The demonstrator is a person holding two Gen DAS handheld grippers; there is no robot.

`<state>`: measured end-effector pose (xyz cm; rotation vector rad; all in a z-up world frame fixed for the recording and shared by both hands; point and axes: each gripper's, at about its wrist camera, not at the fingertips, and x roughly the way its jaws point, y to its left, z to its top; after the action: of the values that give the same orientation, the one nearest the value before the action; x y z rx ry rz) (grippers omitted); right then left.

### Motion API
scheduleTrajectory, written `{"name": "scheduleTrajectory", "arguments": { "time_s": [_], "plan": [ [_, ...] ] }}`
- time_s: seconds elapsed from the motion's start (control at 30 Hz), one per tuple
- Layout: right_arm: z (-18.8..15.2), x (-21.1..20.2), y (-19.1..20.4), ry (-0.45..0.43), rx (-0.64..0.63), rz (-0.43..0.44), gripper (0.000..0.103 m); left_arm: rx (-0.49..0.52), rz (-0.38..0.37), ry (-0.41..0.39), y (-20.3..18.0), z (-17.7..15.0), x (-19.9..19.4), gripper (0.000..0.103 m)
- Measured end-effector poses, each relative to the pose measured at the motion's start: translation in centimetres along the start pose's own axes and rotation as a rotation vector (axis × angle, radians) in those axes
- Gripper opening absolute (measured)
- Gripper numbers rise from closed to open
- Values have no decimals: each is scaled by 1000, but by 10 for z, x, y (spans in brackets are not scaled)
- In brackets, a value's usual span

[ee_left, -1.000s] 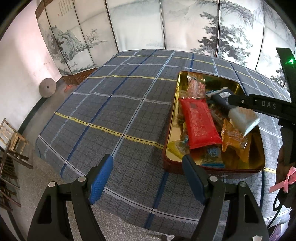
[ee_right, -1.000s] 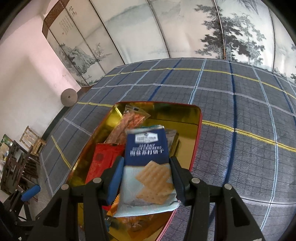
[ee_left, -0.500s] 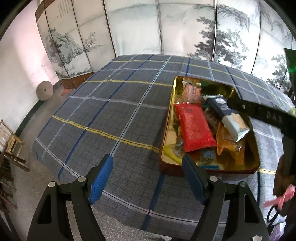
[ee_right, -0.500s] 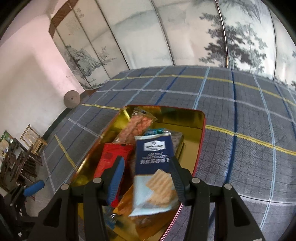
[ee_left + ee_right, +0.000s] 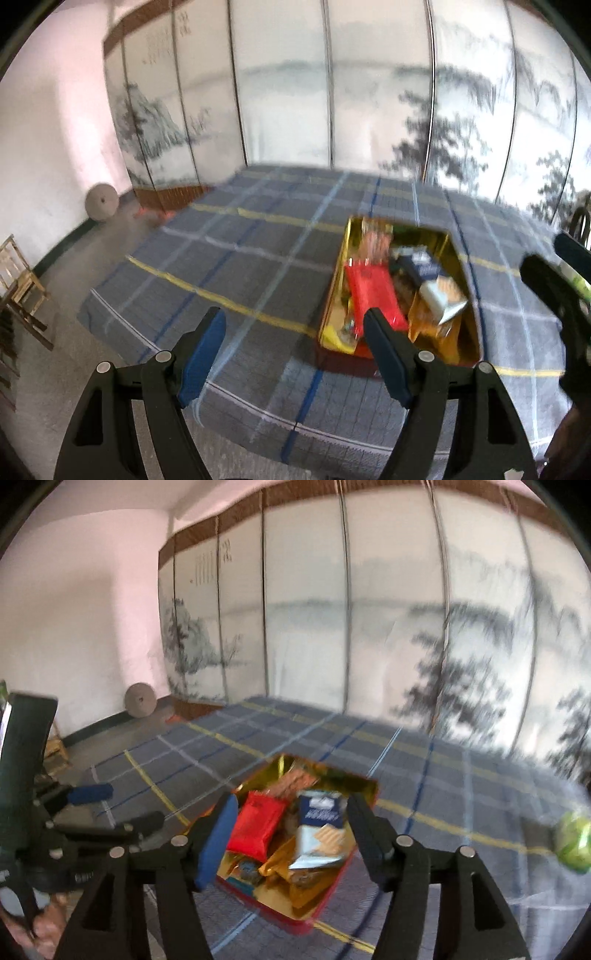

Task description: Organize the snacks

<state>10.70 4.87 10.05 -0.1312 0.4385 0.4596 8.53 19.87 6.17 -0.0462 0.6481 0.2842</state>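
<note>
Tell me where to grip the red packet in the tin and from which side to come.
Take the red packet across its narrow width, coming from above: it lies flat on the other snacks in the tin, long sides exposed, with the cracker pack close beside it.

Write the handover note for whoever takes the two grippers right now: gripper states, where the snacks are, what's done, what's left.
Left gripper: open, empty, hanging over the near edge of the checked tablecloth, beside the tin.
Right gripper: jaws opening, nothing between them; it sits above and short of the tin.
Snack tin, gold inside, red outside: holds the blue cracker pack, lying on top of the pile, the red packet, orange-gold wrappers and other small packs.
Done: cracker pack is in the tin.
Left: a green item lies on the cloth far to the right of the tin; too blurred to identify, probably the next one to collect.
</note>
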Motion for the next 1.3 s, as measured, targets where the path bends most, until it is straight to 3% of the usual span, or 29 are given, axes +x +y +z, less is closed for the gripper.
{"name": "scheduleTrajectory", "arguments": {
  "time_s": [0.07,0.1,0.13,0.23,0.3,0.4,0.53,0.83,1.03,1.1,1.3],
  "plan": [
    [2,-23,7,-63,-29,-48,76,4,24,-72,-1,2,-20,79],
    [3,-31,9,-89,-36,-61,78,10,44,-112,-2,4,-32,92],
    [4,-44,12,-127,-46,-80,79,12,62,-141,-2,6,-40,98],
    [11,-70,16,-192,-56,-118,80,6,113,-307,-2,10,-83,101],
    [15,-83,13,-218,-45,-111,80,4,112,-372,1,14,-105,103],
    [20,-101,12,-244,-32,-110,80,-3,72,-370,4,24,-124,103],
    [24,-124,10,-277,-9,-107,80,-30,73,-325,9,39,-137,103],
    [30,-158,10,-344,5,-108,81,-66,12,-450,18,44,-186,103],
    [31,-168,13,-361,15,-90,81,6,62,-558,7,46,-218,103],
    [31,-170,12,-371,19,-90,81,23,28,-587,5,44,-227,103],
    [32,-178,6,-382,50,-80,81,9,-45,-503,1,48,-224,103]
  ]
}}
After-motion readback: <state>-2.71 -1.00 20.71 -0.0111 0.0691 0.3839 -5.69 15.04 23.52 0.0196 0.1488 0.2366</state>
